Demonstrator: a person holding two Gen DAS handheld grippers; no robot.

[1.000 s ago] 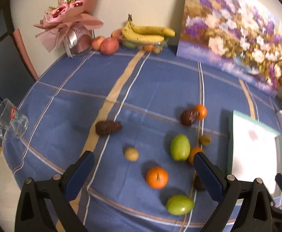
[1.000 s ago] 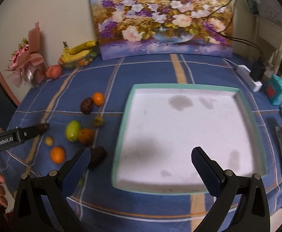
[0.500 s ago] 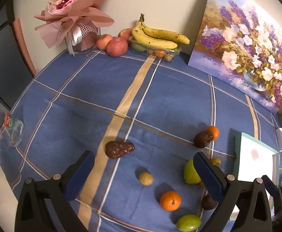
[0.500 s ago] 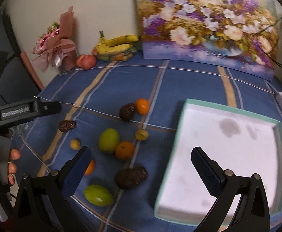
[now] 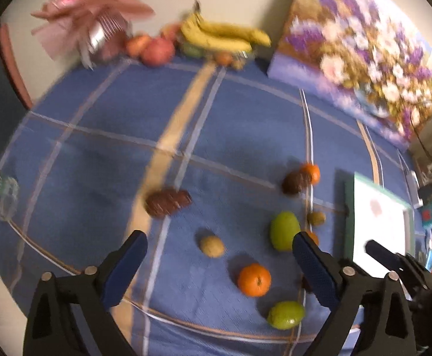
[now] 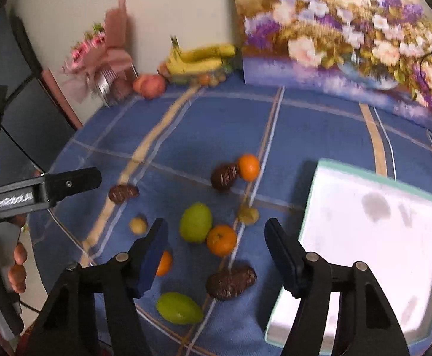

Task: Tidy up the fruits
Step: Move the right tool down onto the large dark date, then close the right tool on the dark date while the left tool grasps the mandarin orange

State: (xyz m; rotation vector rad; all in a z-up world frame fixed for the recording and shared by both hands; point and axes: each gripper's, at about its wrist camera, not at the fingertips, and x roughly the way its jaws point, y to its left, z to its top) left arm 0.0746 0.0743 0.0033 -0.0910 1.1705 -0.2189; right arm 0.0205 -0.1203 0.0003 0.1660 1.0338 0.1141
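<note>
Both wrist views have swung since half a second ago: the right tongs (image 6: 216,237) now hang over the fruit cluster instead of the tray, with their jaws narrower than before but still parted and gripping nothing. The left tongs (image 5: 218,252) stand wide apart and empty above the near side of the tabletop (image 5: 245,124), which wears a blue plaid cloth.

From the right wrist, an orange (image 6: 221,239) sits between the blue pads, touching a green fruit (image 6: 195,222) at its 9 o'clock. A brown fruit (image 6: 230,281) lies just below, at 6 o'clock, and a second green fruit (image 6: 178,308) lies at 7 o'clock. Another orange (image 6: 164,263) peeks from behind the left pad. A small yellowish fruit (image 6: 248,215) rests at 1 o'clock, and farther at 12 o'clock a brown fruit (image 6: 224,176) touches an orange (image 6: 248,166). At 9 o'clock, well apart, lie a small tan fruit (image 6: 138,225) and another brown one (image 6: 123,193).

The white tray (image 6: 313,195), green-rimmed, sits at 3 o'clock of the cluster, holding no fruit. Bananas (image 6: 199,59), apples (image 6: 150,85), a bouquet (image 6: 100,56) and a flower painting (image 6: 340,38) line the far wall. Both views are motion-blurred.
</note>
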